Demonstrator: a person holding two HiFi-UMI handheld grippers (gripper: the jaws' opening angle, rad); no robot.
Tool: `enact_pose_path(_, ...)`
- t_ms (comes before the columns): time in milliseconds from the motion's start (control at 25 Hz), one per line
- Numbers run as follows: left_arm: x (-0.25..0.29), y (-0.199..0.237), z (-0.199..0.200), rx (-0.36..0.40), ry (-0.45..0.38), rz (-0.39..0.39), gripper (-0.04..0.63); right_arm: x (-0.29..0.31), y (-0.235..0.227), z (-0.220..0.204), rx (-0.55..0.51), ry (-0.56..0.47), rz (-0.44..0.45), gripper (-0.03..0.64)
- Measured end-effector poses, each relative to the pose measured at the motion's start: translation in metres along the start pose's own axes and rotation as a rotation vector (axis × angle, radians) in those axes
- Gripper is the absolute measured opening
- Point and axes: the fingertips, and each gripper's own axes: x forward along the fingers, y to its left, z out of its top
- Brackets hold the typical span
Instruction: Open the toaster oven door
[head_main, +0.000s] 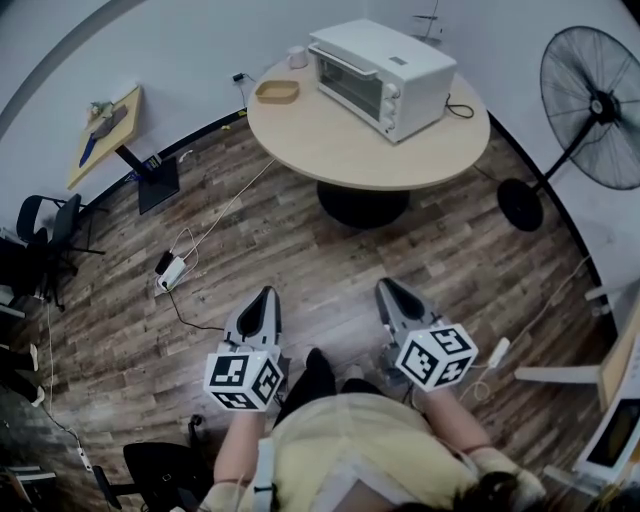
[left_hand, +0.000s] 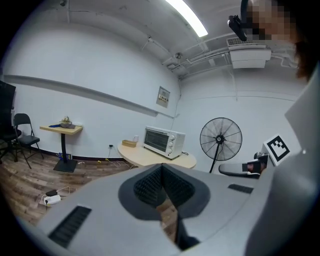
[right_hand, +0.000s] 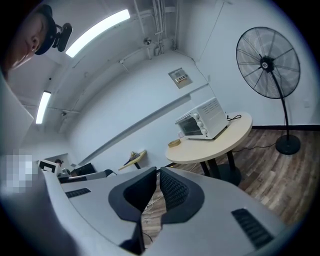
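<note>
This is the approach step: my left tool (head_main: 265, 296) and right tool (head_main: 386, 288), both shut and empty low in the head view, are well apart from the closed toaster oven (head_main: 385, 72) on the round desk (head_main: 330, 150) at upper centre, so next I must close in on its door handle.

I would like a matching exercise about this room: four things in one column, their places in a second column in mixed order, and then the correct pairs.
Things
1. toaster oven
2. wooden tray
3. standing fan
4. white power strip

Places
A. stands on the wooden floor, right of the round table
B. lies on the wooden floor, left of the round table
C. on the round table, toward its right side
D. on the round table, left of the toaster oven

Pairs: 1-C, 2-D, 3-A, 4-B
</note>
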Motion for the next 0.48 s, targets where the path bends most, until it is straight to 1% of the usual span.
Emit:
enact_pose_path(120,0.014,-0.003,0.004,0.004,0.007,-0.025,0.002,0.007,-0.003,0.001,0.018,0.002,-0.006,0.006)
enact_pose_path(280,0.037,-0.002,0.007,0.019,0.022,-0.057,0.002,0.021,-0.007,0.007,0.026,0.005,-0.009,0.047)
enact_pose_path(480,0.065,0.016,0.019,0.016,0.018,-0.079,0.002,0.048,-0.011,0.022,0.065,-0.004,-0.022,0.078)
